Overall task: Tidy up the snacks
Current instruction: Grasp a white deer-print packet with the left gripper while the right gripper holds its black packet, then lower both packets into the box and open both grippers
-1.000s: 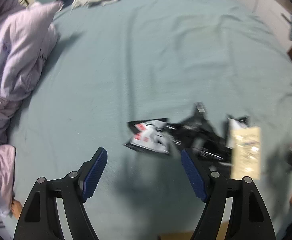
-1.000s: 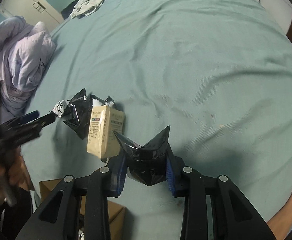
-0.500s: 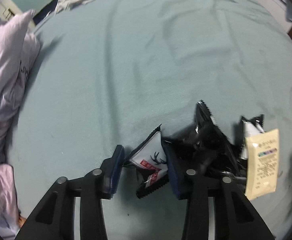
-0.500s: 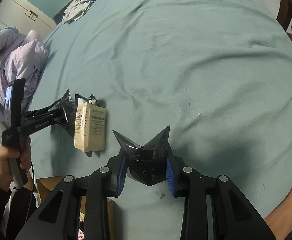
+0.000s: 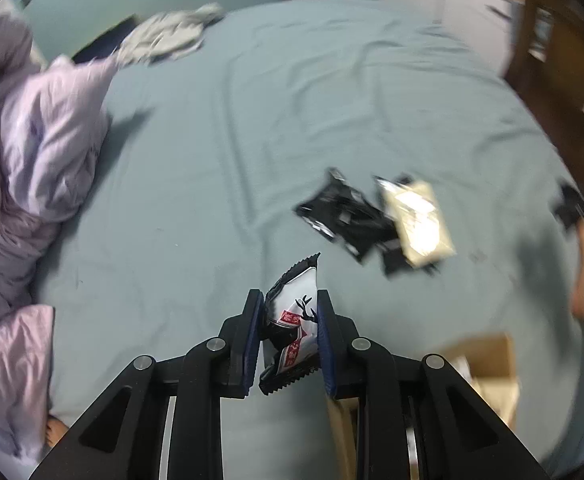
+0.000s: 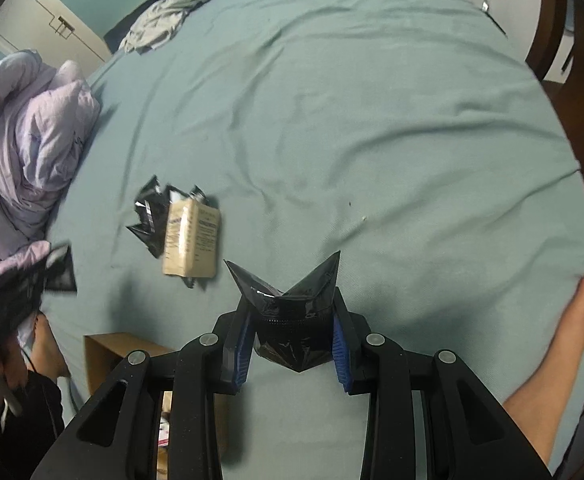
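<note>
Lifting white snack packet (image 5: pixel 292 320), left gripper (image 5: pixel 288 340) now clamped.

Deer packet (image 5: pixel 293 320) now in left claw (image 5: pixel 288 334).

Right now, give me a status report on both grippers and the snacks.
Left gripper shut on white deer-print packet, lifted off bed. Right gripper shut on black packet. Beige packet and black wrappers remain on bed. Cardboard box below, unobstructed.
</note>
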